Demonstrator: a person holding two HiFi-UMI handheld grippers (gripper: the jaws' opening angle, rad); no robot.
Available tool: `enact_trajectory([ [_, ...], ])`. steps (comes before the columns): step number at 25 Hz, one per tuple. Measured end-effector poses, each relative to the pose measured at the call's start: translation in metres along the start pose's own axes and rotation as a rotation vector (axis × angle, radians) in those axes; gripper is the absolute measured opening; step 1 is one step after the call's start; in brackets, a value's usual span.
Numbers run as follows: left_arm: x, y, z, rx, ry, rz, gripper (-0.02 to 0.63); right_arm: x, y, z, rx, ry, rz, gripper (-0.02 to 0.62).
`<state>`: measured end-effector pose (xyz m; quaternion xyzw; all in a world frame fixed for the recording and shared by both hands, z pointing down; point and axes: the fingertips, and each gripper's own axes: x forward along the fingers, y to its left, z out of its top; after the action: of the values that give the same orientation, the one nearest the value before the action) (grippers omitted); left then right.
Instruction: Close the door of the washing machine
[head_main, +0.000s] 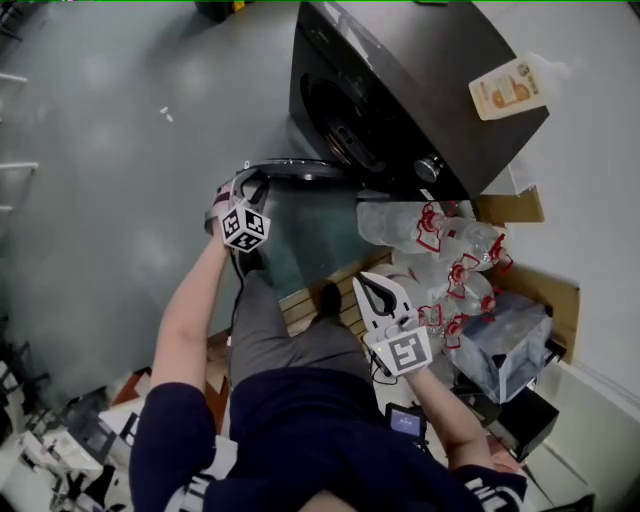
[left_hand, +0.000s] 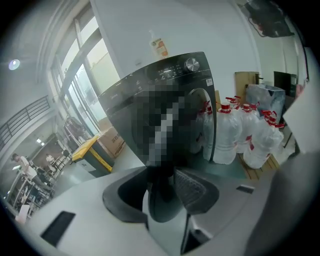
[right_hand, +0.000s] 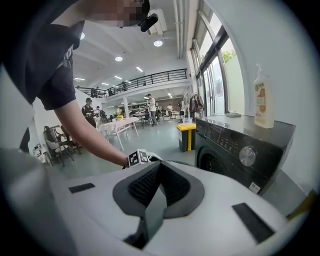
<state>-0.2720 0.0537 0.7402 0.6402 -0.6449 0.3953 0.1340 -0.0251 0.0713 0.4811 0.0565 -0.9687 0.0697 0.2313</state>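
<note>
- Clearly, in the head view the task is only begun. The round, dark-rimmed glass door (head_main: 300, 172) stands swung wide out from the dark, box-shaped metal washing machine (head_main: 400, 70). The left gripper (head_main: 250, 186) is set on the door's free edge, with the machine beyond its jaws. The right gripper (head_main: 372, 290) is held apart from the door, with nothing at its tips.
- In the left gripper view, the left gripper (left_hand: 161, 180) is seen clenched on the door (left_hand: 162, 200): the dark rim is lodged between the two pads and appears to be pressed from both sides. The washing machine (left_hand: 165, 75) lies straight ahead of the jaws, so the grasp is judged done and the whole swing is left.
- In the right gripper view, the right gripper (right_hand: 157, 172) is clenched on nothing, its pads brought together. The washing machine (right_hand: 235, 150) is seen ahead and to the right of the jaws, and its drum opening (right_hand: 212, 162) is uncovered. The door must be pushed round onto that opening and latched.
</note>
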Motion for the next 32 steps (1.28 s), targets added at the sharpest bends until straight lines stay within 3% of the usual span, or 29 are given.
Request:
enact_trajectory([
  [8,0.04,0.034,0.02,0.07,-0.014,-0.105,0.176,0.065,0.009,0.056,0.027,-0.025,-0.117,0.02],
  [16,0.055,0.046,0.026,0.092,0.007,-0.13,0.176,0.071,0.007,0.063,0.064,0.002,-0.155,0.02],
  [32,0.09,0.066,0.054,0.158,0.065,-0.162,0.176,0.092,-0.063,0.071,0.091,-0.013,-0.059,0.02],
])
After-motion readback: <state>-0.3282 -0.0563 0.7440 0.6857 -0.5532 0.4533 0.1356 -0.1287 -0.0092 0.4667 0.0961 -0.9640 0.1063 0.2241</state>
